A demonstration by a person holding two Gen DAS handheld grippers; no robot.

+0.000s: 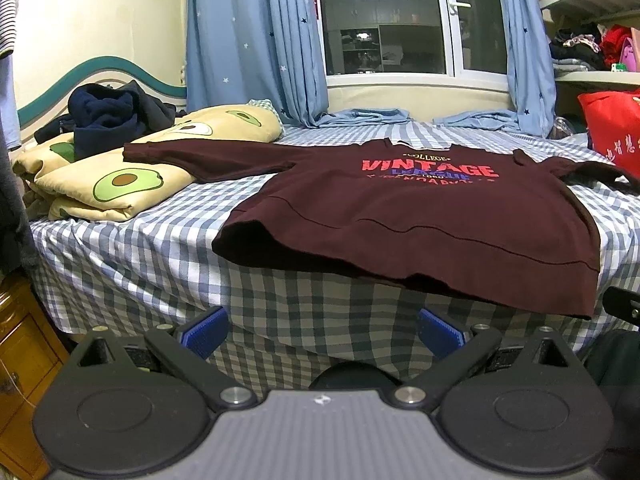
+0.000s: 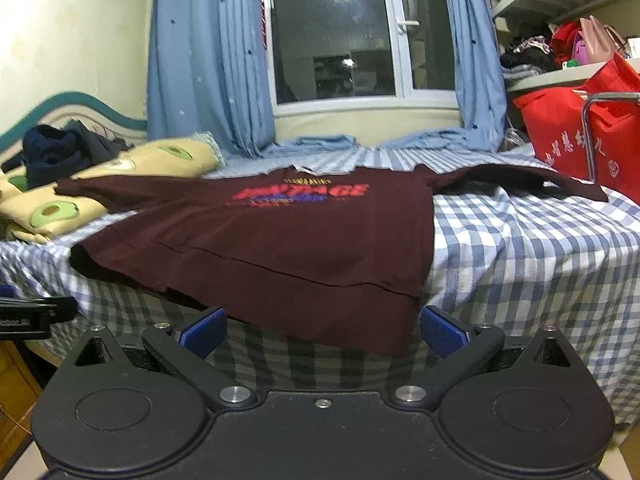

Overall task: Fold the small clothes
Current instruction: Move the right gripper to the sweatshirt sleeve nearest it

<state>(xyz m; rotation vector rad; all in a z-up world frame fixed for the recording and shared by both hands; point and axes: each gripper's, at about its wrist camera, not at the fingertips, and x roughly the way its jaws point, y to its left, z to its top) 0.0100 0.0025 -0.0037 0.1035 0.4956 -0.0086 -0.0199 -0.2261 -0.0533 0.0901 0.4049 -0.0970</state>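
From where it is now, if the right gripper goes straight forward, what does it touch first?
Probably the hanging hem of the shirt, which lies between the open fingers of the right gripper, then the side of the bed. Depth is unclear.

A: Where do the wrist cameras sit?
B: Both low at the bed's (image 1: pixel 120 264) near edge, facing the far window (image 1: pixel 384 20).
A: Shared?
B: The maroon shirt (image 1: pixel 400 216), nearer the right camera.
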